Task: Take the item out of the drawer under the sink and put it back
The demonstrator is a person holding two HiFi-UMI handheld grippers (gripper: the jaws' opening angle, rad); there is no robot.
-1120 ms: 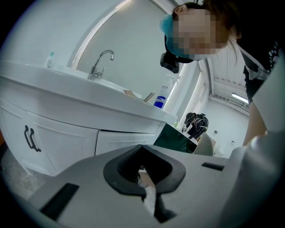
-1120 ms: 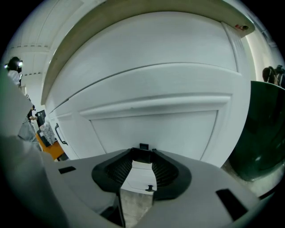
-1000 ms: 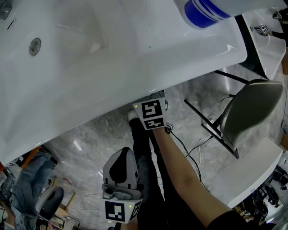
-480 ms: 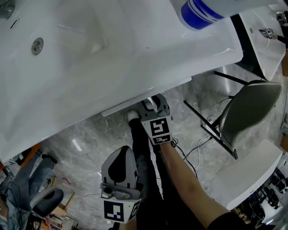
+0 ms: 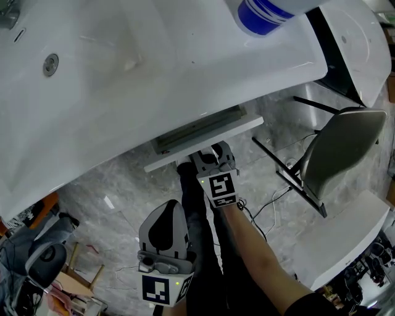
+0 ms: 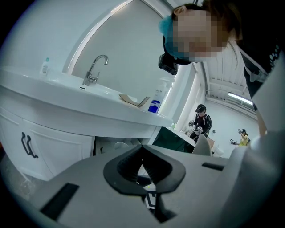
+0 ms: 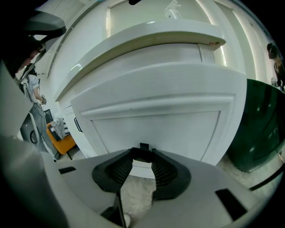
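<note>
The white drawer (image 5: 204,144) under the sink (image 5: 123,74) stands partly pulled out, and its inside shows as a dark slot. What lies in it cannot be made out. My right gripper (image 5: 210,152) is at the drawer front (image 7: 151,129), shut on the small black handle (image 7: 143,146). My left gripper (image 5: 168,207) hangs lower, near the person's dark trouser legs, away from the drawer. In the left gripper view its jaws (image 6: 142,149) are shut with nothing between them.
A blue and white bottle (image 5: 262,11) stands on the sink's rim, with a faucet (image 6: 95,67) further along. A grey chair (image 5: 345,154) and a black frame stand to the right. A cabinet door with a black handle (image 6: 26,144) is left of the drawer.
The drawer has slid out from under the sink, and my right gripper has come back toward the person with it. The left gripper has stayed put.
</note>
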